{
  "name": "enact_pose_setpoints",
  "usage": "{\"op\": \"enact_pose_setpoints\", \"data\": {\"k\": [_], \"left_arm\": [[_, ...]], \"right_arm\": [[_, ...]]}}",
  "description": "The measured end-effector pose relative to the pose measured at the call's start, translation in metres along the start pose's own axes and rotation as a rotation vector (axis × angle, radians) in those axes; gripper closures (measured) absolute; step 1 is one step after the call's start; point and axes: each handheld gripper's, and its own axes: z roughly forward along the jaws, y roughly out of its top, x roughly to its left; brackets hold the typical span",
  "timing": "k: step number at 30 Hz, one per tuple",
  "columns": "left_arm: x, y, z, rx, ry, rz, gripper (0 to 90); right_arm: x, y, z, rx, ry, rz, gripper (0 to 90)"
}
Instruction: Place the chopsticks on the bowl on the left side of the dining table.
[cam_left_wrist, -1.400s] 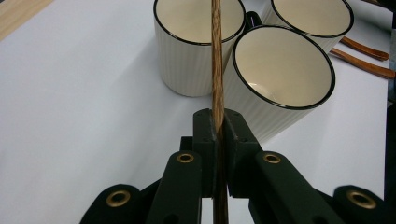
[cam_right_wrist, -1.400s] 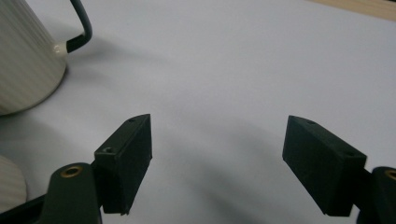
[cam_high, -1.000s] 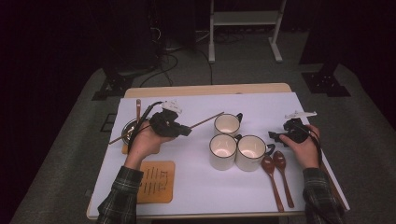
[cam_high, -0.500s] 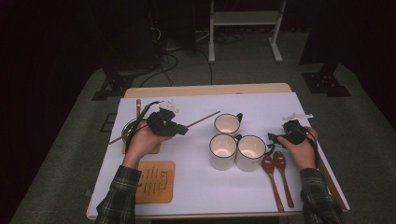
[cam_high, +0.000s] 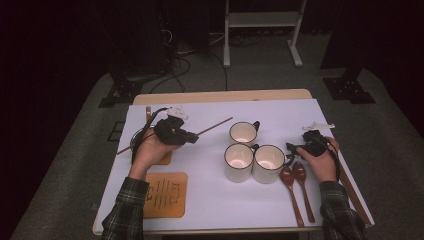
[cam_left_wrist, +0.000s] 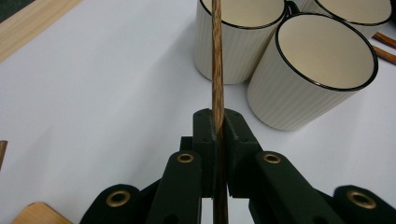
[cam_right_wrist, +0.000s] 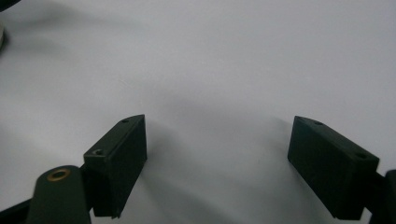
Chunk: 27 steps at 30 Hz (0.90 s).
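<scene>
Just past the tip of the left gripper (cam_high: 192, 138) stand three cream mugs (cam_high: 250, 155) — two side by side and touching, the third behind them. In the left gripper view the two nearest of these mugs (cam_left_wrist: 280, 60) rise directly ahead of the jaws, slightly to the right, so the way forward along the stick is blocked by them. Beside the right gripper (cam_high: 291, 148), on its near side, lie two wooden spoons (cam_high: 295, 185) with their bowls just by its tip; an orange mat (cam_high: 164, 194) lies by the person's left forearm, nearer the table edge.

The left gripper's jaws are pinched nearly together on a thin wooden chopstick (cam_high: 215, 125), which is lifted off the white table cover (cam_high: 210, 200). Its long axis runs through the jaws: one end pokes forward toward the far mug, the other trails back past the hand to the left.

The left gripper view shows the chopstick (cam_left_wrist: 217, 70) clamped squarely between the pads, its grain plain — the high view gives only a thin line there. The right gripper view shows its own jaws standing wide apart over bare white cover, with nothing between them.
</scene>
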Motion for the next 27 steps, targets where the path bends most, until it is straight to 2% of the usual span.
{"op": "enact_pose_setpoints", "data": {"k": [13, 27], "left_arm": [[0.01, -0.008, -0.006, 0.002, 0.037, -0.019, 84.6], [0.025, -0.019, -0.012, -0.001, 0.05, -0.038, 84.6]], "right_arm": [[0.001, -0.001, 0.0, -0.003, -0.004, -0.002, 18.2], [0.001, -0.001, 0.0, -0.003, -0.004, -0.001, 18.2]]}}
